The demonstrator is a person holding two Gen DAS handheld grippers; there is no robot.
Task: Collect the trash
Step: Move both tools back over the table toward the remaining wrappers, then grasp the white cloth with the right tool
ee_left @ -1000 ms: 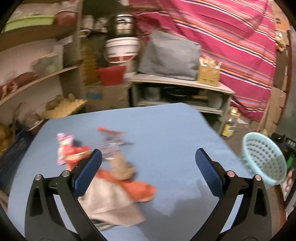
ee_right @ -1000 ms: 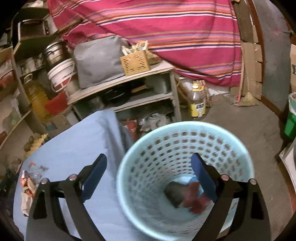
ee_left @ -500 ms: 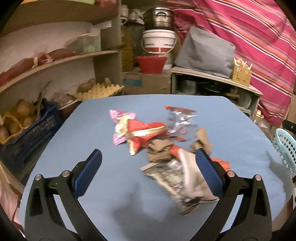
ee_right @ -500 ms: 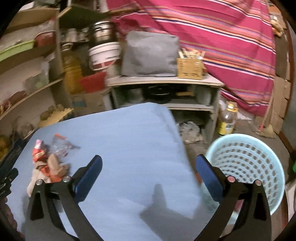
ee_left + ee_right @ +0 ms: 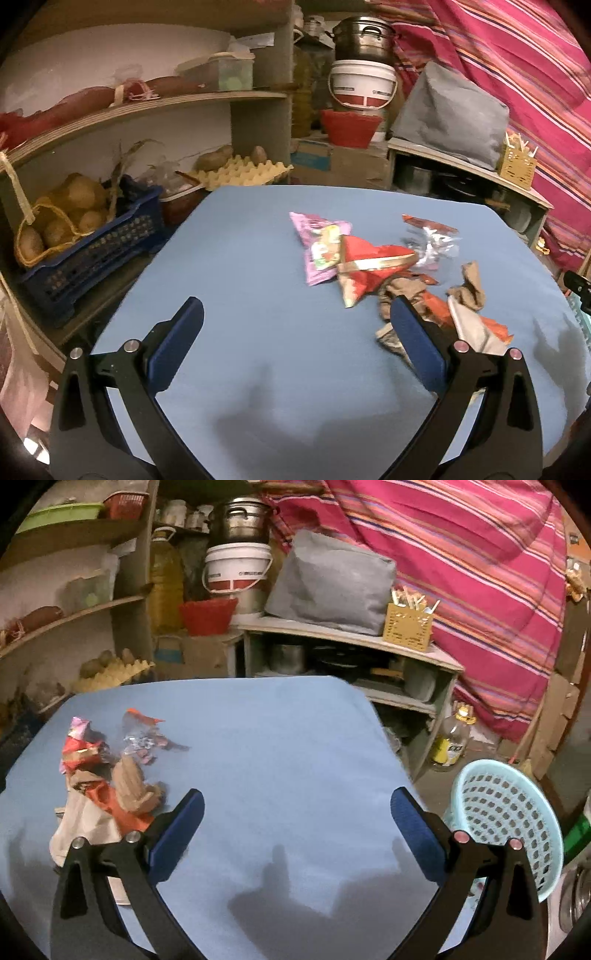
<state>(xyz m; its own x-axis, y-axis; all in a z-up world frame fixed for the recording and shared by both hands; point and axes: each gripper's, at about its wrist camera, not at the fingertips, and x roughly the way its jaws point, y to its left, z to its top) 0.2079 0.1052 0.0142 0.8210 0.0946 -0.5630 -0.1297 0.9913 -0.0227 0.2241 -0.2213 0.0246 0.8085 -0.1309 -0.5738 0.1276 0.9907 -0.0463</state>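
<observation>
A pile of wrappers lies on the blue table (image 5: pixel 258 295): a pink packet (image 5: pixel 319 247), a red and gold wrapper (image 5: pixel 373 262), a clear foil wrapper (image 5: pixel 430 240), brown crumpled paper (image 5: pixel 469 288) and an orange and white wrapper (image 5: pixel 476 328). My left gripper (image 5: pixel 295 332) is open and empty, left of the pile. My right gripper (image 5: pixel 295 819) is open and empty over the table; the pile (image 5: pixel 107 775) lies to its left. The light blue basket (image 5: pixel 506 819) stands off the table's right edge.
Shelves on the left hold a blue crate with potatoes (image 5: pixel 74 236) and an egg tray (image 5: pixel 240 171). A low shelf unit (image 5: pixel 351 653) with a grey bag, buckets and a bottle (image 5: pixel 452 738) stands behind the table. A striped cloth hangs at right.
My left gripper swung left, so the pile now sits to its right. My right gripper moved from above the basket back over the table; the basket is now at its right.
</observation>
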